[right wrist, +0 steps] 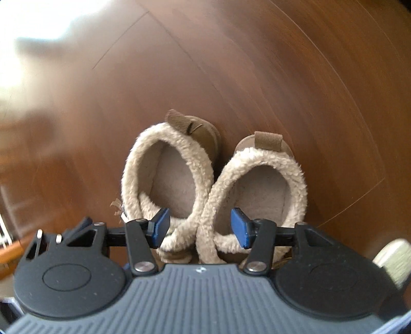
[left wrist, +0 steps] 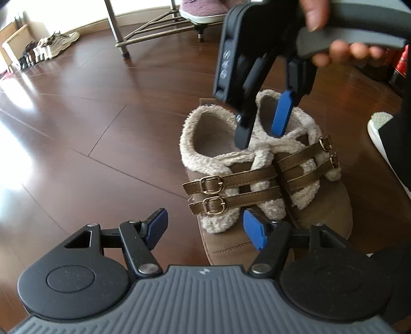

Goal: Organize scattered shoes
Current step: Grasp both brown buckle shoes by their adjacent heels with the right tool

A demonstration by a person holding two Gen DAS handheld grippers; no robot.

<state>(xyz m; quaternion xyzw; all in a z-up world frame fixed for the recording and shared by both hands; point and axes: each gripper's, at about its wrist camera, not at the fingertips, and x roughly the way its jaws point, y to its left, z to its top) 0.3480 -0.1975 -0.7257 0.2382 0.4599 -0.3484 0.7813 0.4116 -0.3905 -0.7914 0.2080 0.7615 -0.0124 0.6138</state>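
A pair of brown shoes with cream fleece lining and two buckled straps each stands side by side on the wood floor: one shoe (left wrist: 226,185) and its mate (left wrist: 321,185). My right gripper (left wrist: 262,123) comes down from above, one finger in each shoe mouth. In the right wrist view its blue pads (right wrist: 160,226) straddle the two touching fleece collars (right wrist: 203,205) without visibly pressing them; the right gripper (right wrist: 200,227) stands open. My left gripper (left wrist: 204,230) hangs open over the nearer shoe's toe, holding nothing.
A row of shoes (left wrist: 48,48) lines the far left wall. Metal rack legs (left wrist: 123,30) and a purple shoe (left wrist: 200,10) stand behind the pair. A person's white shoe (left wrist: 380,128) is at the right, also seen as a white shoe (right wrist: 395,259). Bare floor (left wrist: 90,128) spreads to the left.
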